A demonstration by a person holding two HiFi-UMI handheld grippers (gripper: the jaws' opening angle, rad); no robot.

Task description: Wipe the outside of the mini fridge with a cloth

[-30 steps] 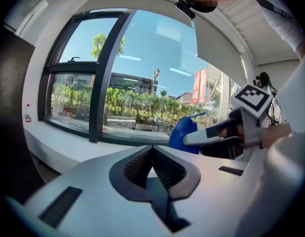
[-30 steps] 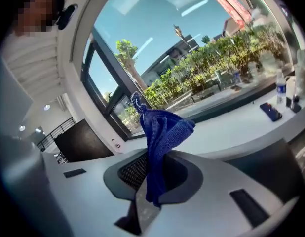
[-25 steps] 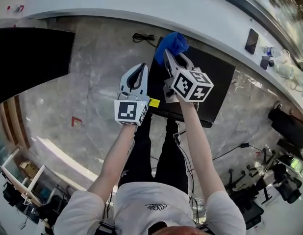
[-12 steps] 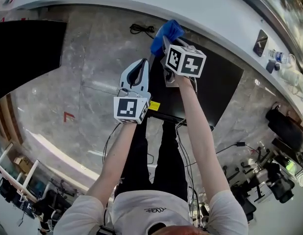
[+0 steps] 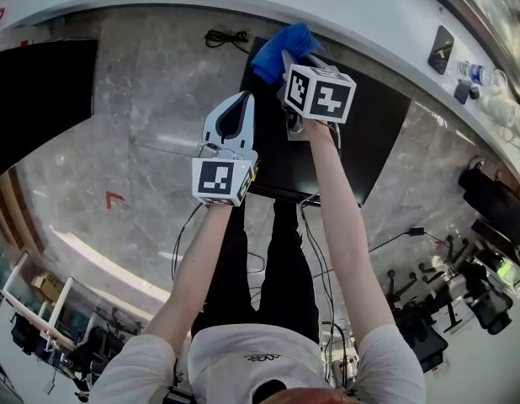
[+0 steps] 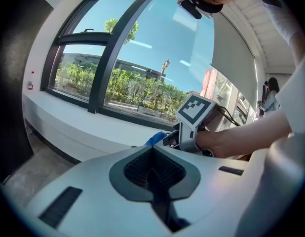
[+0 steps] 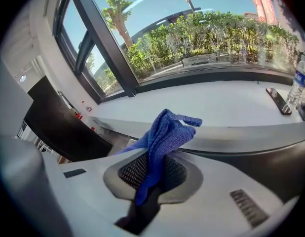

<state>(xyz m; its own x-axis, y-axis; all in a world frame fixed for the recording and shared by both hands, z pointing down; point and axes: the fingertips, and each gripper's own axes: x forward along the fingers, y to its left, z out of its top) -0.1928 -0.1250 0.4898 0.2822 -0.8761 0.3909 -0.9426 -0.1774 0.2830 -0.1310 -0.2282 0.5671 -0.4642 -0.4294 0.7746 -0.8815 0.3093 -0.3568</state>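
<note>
Now that the right gripper [image 7: 151, 168] has reached farther out over the mini fridge [image 5: 348, 146], jaws clamped on the blue cloth [image 7: 165, 132], the cloth sits bunched at the far-left corner of the fridge's top, sticking up past the jaw tips. I'd judge the stroke across the top is nearing its far edge, with the sides yet to do. The left gripper [image 6: 153, 174], jaws together on nothing, hovers by the fridge's left edge. The fridge is a plain black box.

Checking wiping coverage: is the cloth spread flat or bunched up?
Bunched. The cloth sticks up as a crumpled wad, pinched between the shut jaws of the right gripper, nowhere spread flat.
</note>
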